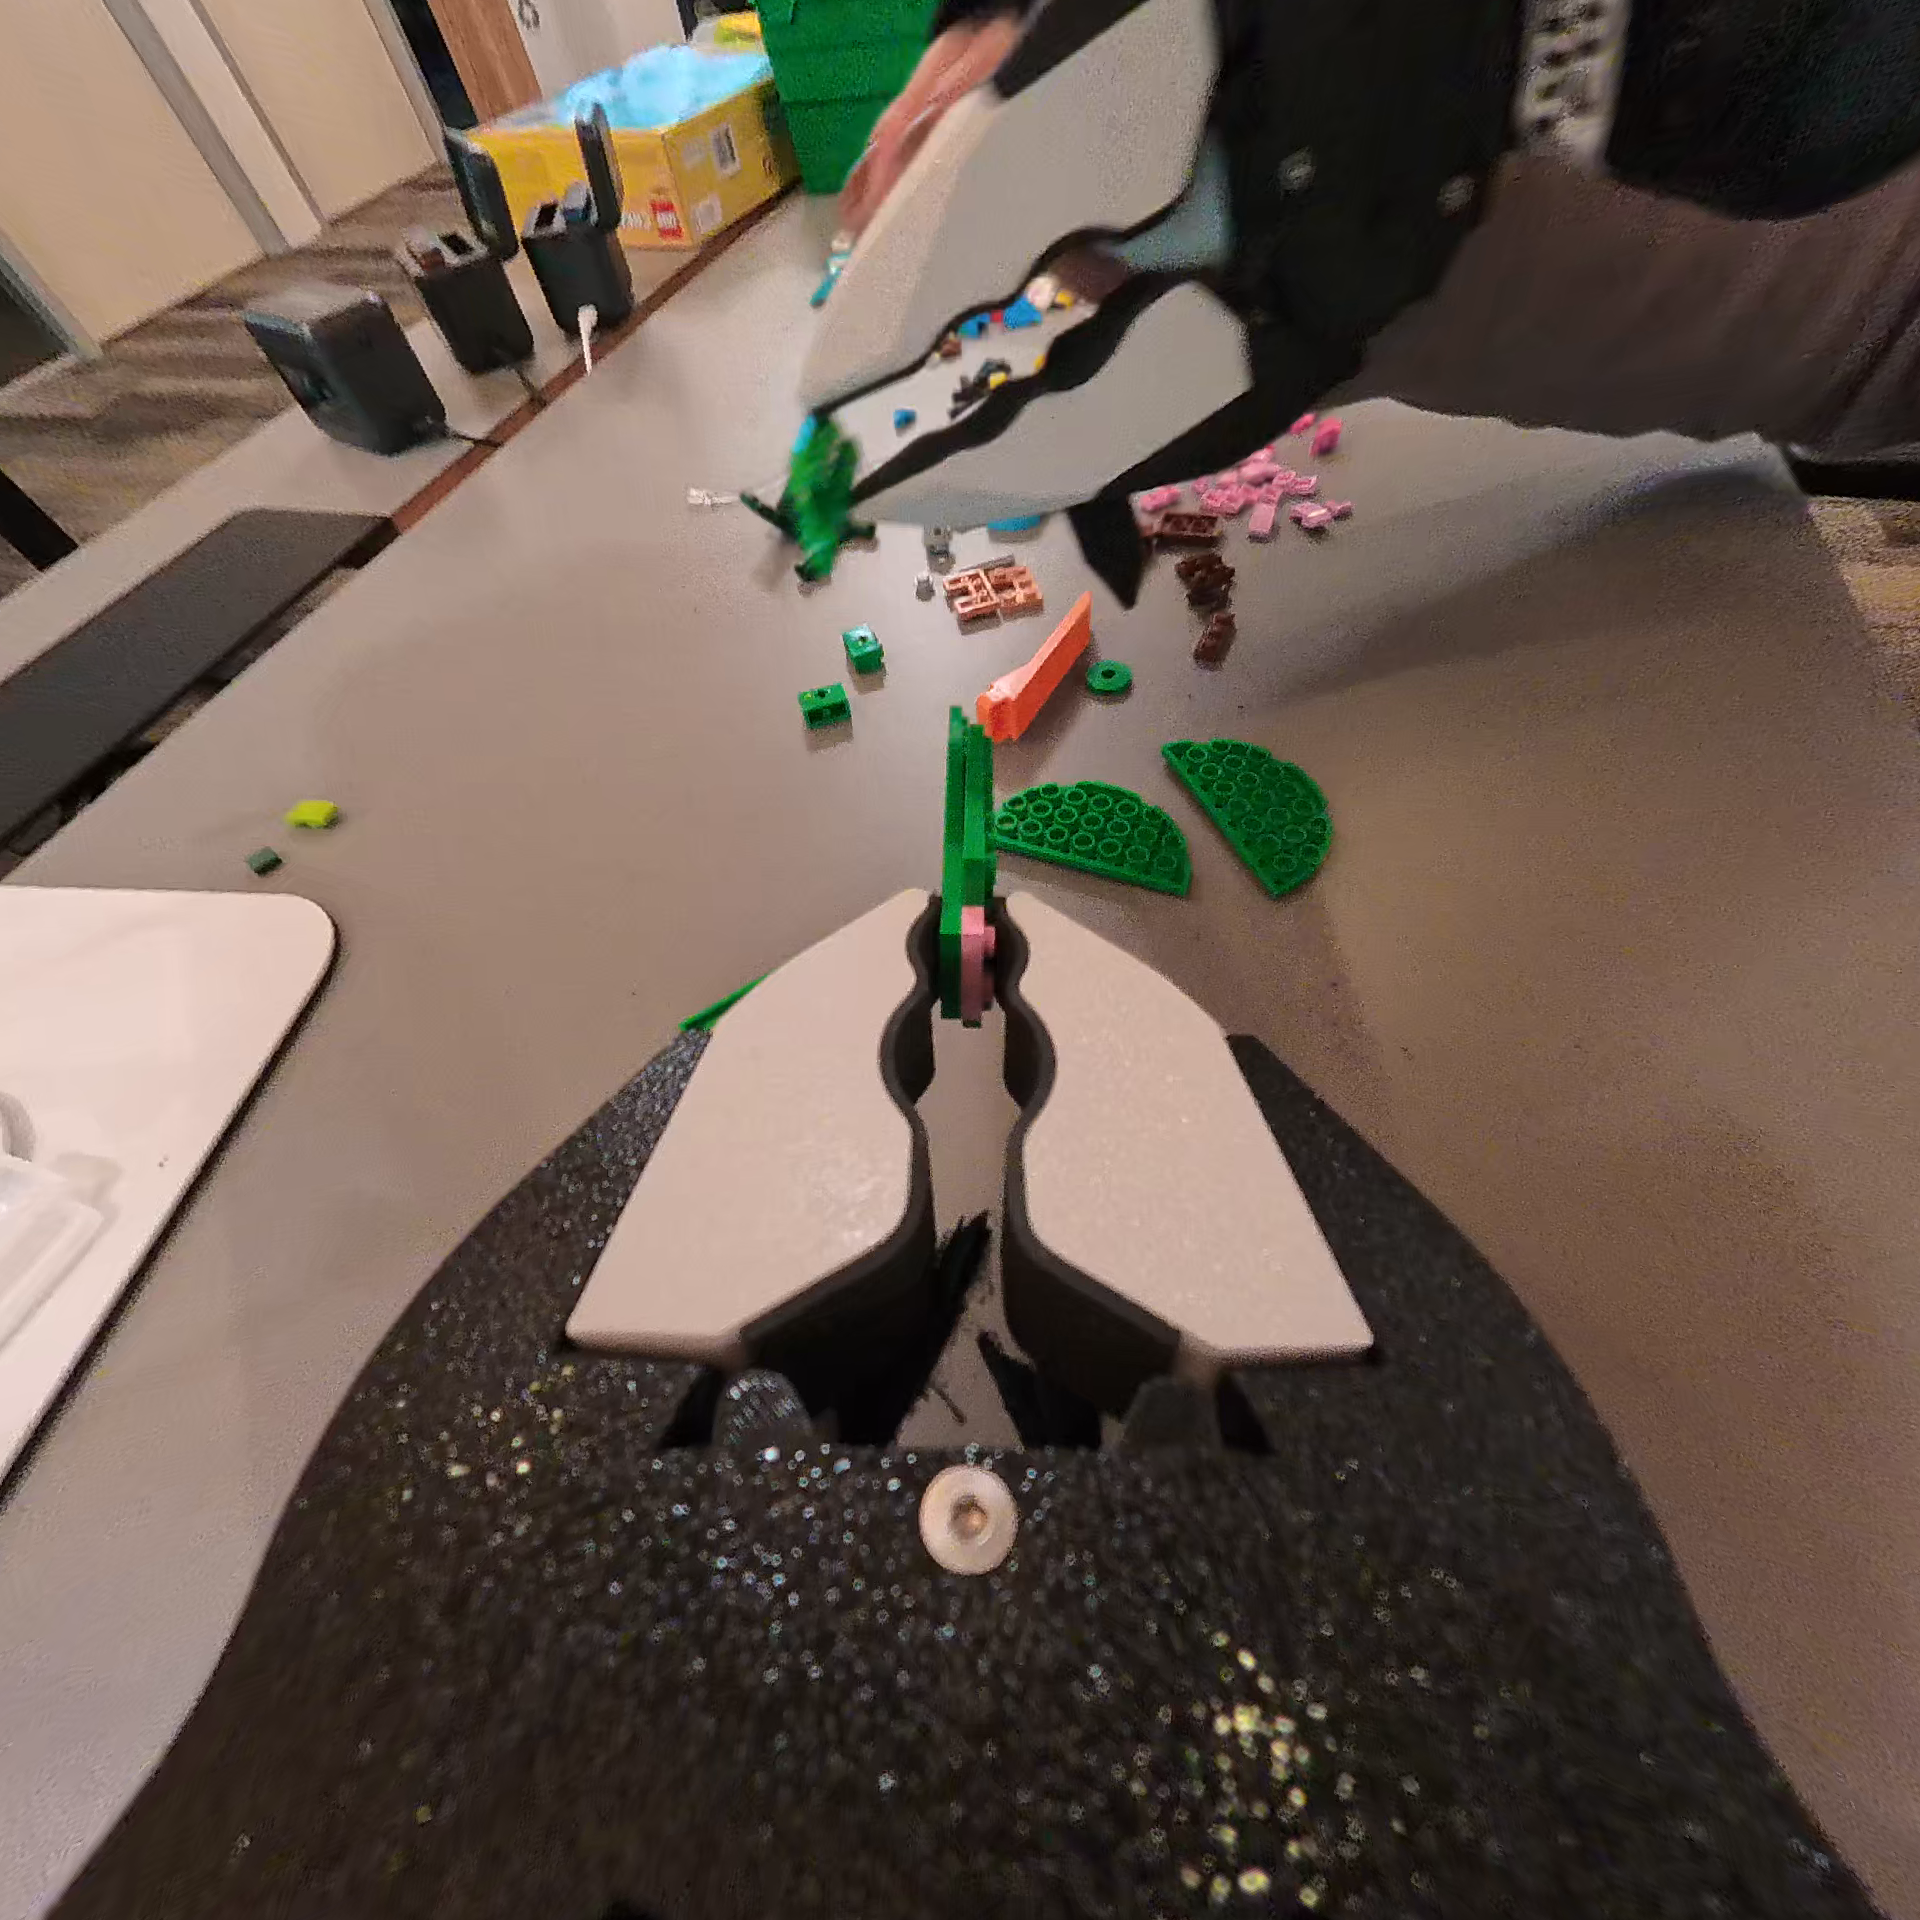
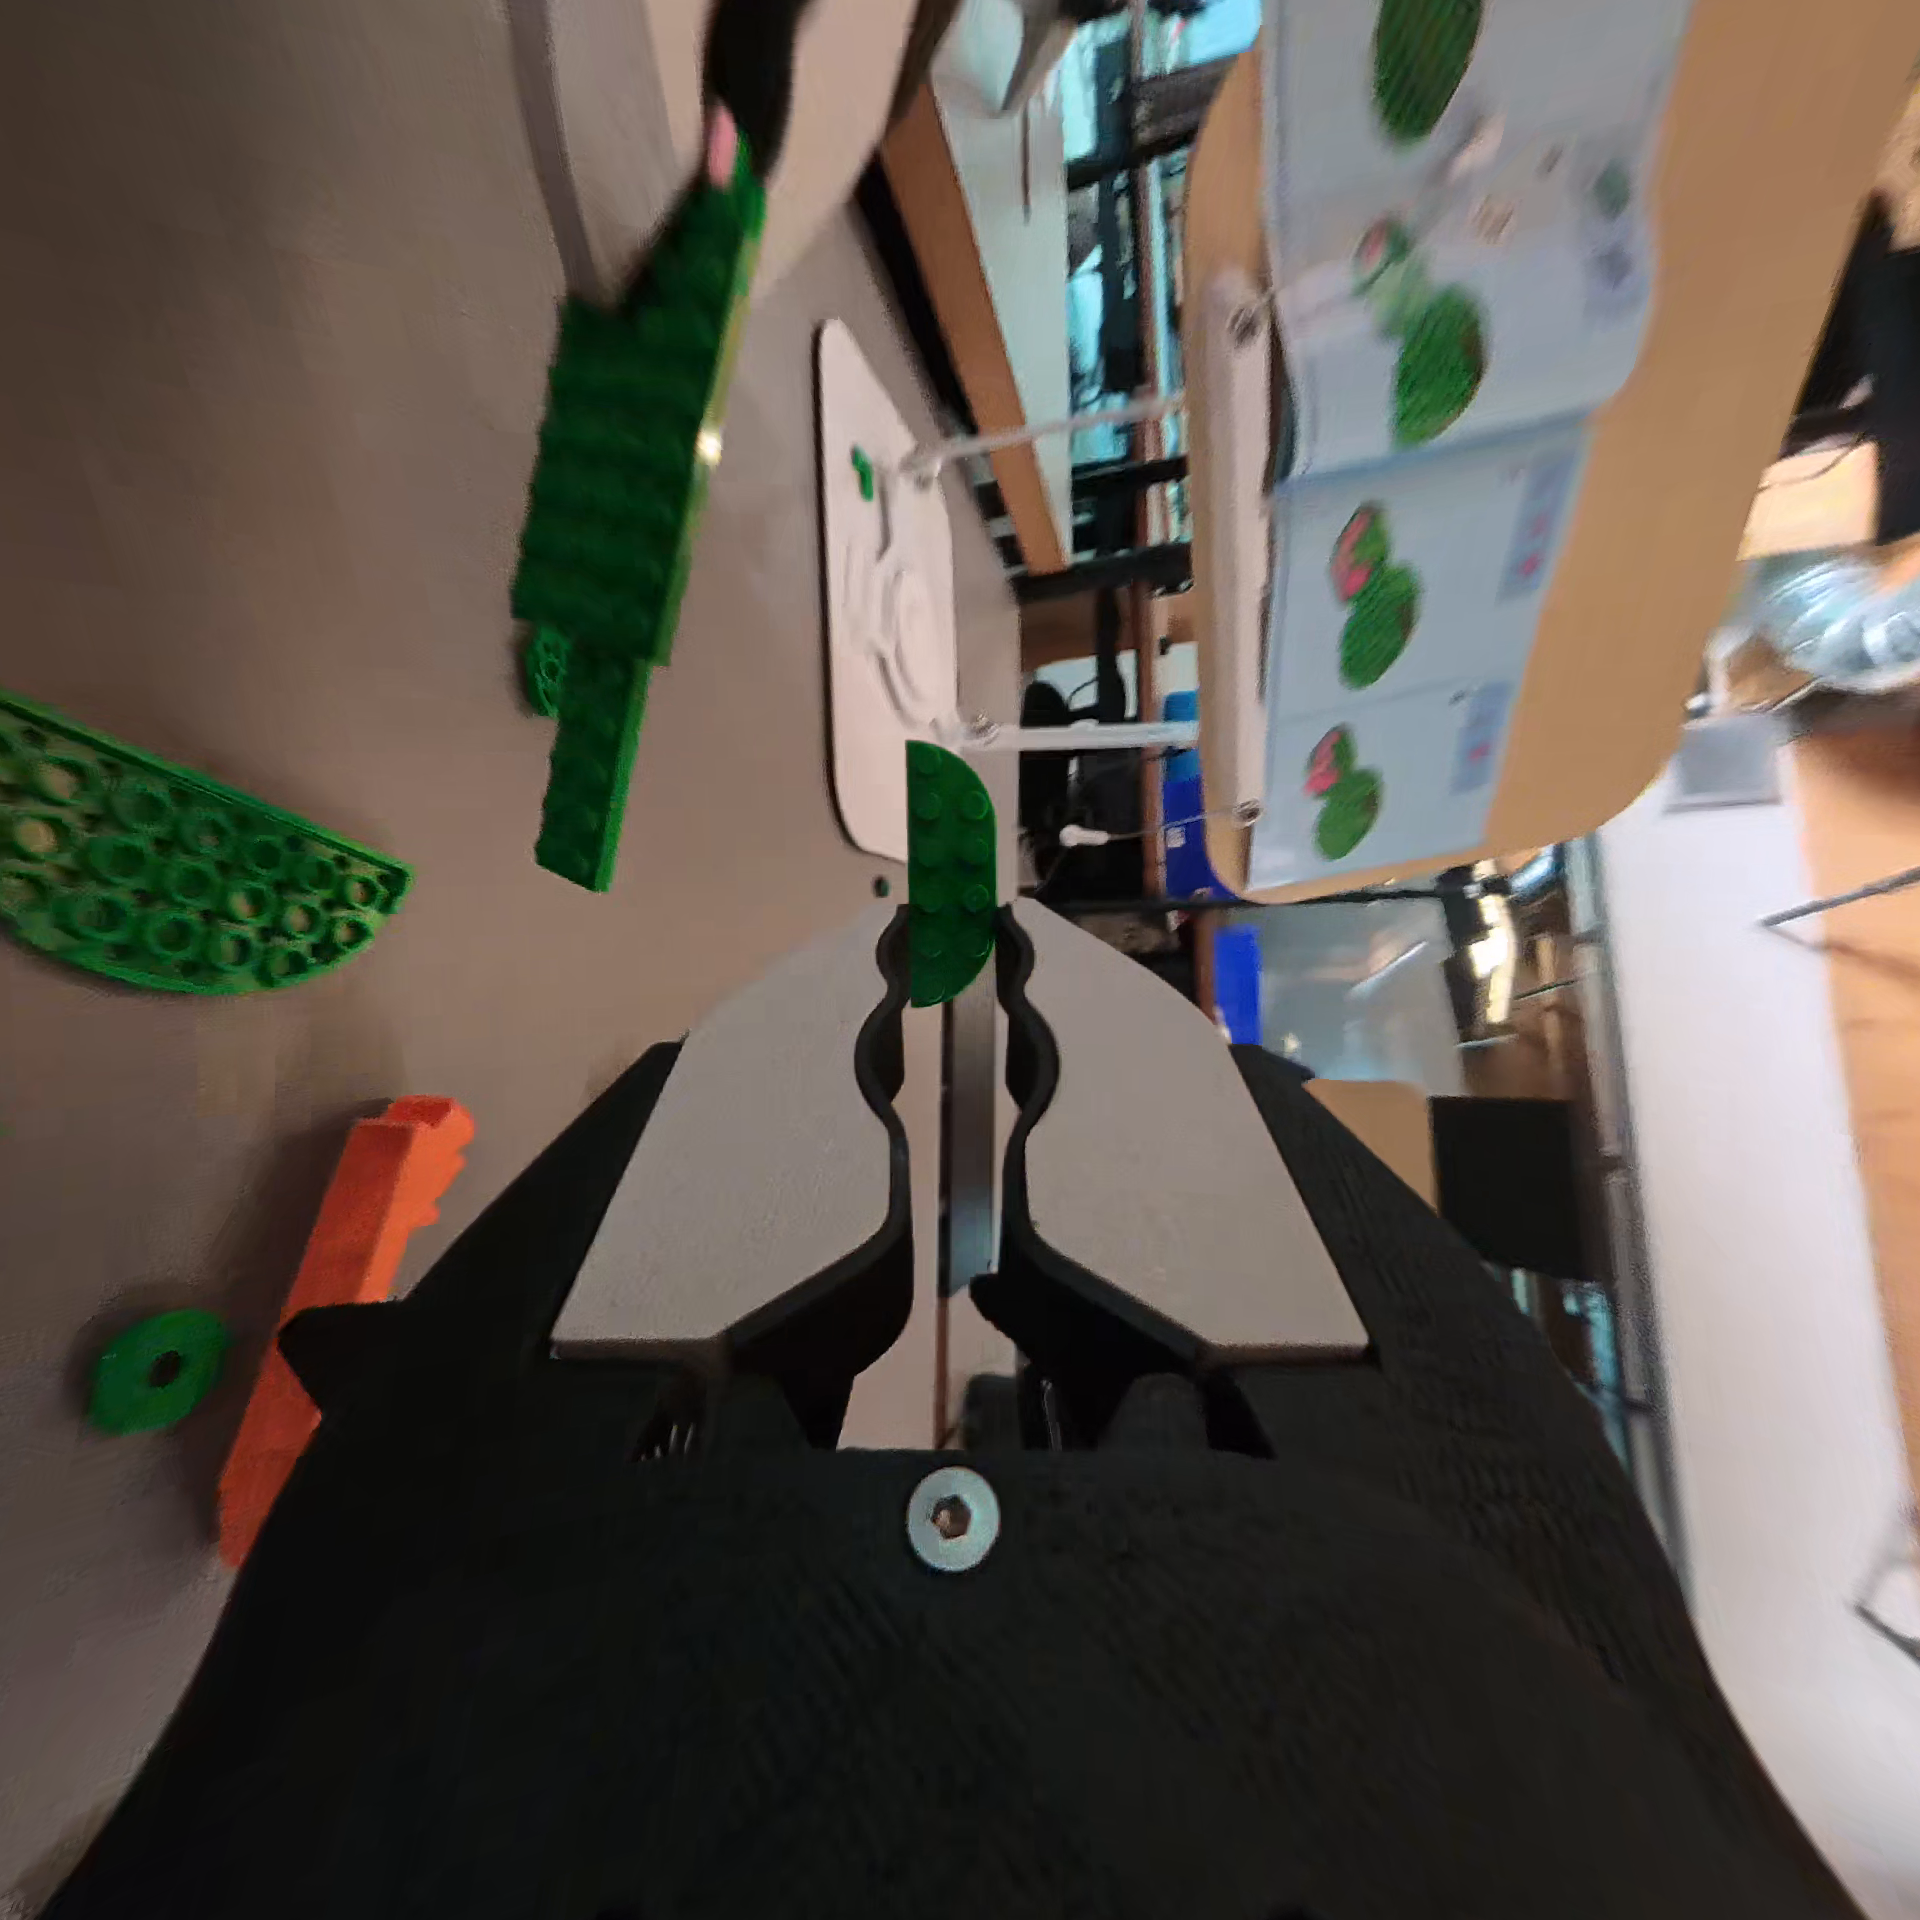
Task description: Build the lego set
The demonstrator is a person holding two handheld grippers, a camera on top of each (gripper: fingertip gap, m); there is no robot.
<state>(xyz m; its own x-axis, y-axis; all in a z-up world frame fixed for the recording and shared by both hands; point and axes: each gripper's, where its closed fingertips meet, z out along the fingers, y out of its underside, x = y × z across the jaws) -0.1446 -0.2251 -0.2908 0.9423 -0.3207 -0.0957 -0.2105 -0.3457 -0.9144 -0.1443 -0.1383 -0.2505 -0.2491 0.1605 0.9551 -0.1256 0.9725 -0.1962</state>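
Presently I have my left tool (image 1: 966, 961) clamped on the upright green plate assembly (image 1: 964, 821) beside the orange separator (image 1: 1039, 670), my right tool (image 2: 948, 940) clamped on a half-round green plate (image 2: 948, 862).

Soft indoor light, fisheye-warped edges, motion blur in both views.

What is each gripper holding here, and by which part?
Left gripper clamps the green plate assembly at its near end, by the pink piece. Right gripper pinches a small green half-round plate at its lower end.
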